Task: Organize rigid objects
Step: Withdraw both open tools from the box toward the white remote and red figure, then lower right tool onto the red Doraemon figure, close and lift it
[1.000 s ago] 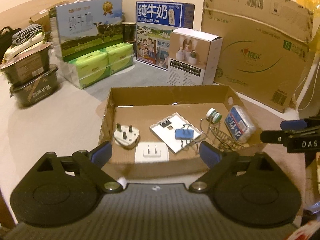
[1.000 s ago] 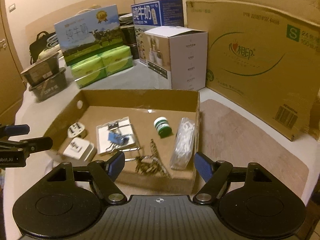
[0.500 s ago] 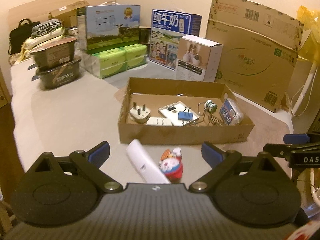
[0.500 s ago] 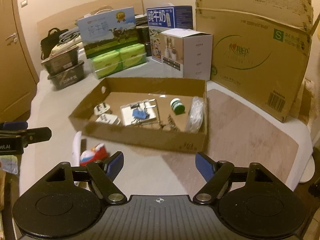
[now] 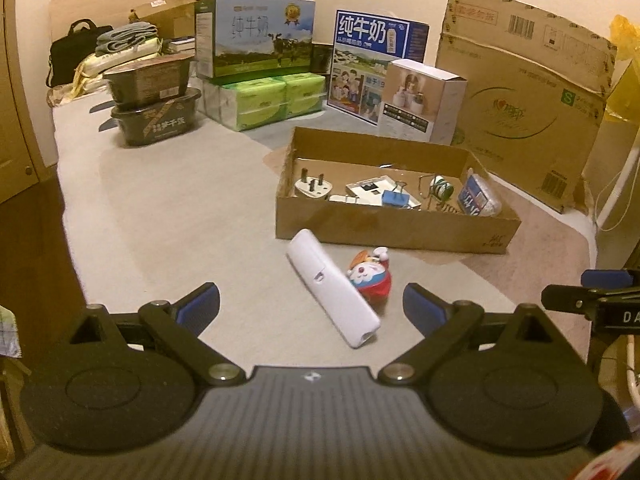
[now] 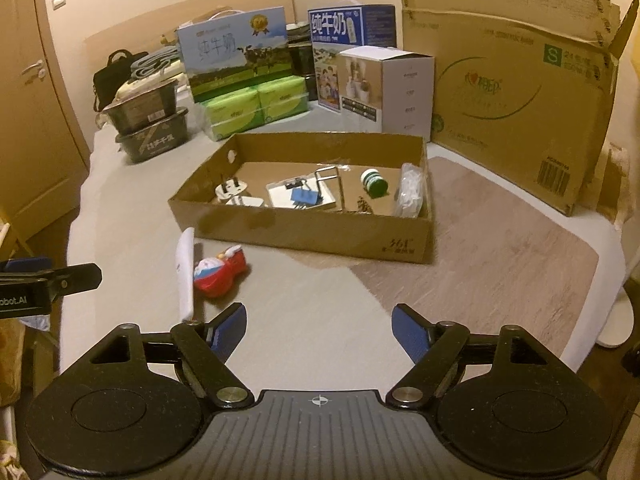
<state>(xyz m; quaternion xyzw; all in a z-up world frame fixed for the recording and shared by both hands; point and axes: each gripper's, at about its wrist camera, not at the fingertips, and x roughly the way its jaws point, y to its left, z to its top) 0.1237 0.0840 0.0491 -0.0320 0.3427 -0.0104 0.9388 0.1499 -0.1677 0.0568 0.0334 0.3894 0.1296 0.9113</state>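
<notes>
Sorted: plug (image 5: 313, 187), clip (image 5: 394, 198), packet (image 5: 478, 196) in cardboard box (image 5: 384, 226)
Left: white remote (image 5: 332, 286), toy (image 5: 370, 278) outside
Left hand-held gripper (image 5: 311, 305): open, empty
Right hand-held gripper (image 6: 319, 332): open, empty

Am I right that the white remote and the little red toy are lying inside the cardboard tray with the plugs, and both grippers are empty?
Not quite. The white remote and the red toy lie on the table in front of the cardboard tray, outside it, as the left wrist view shows. The plugs are inside, and both the left gripper and right gripper are empty.
</notes>
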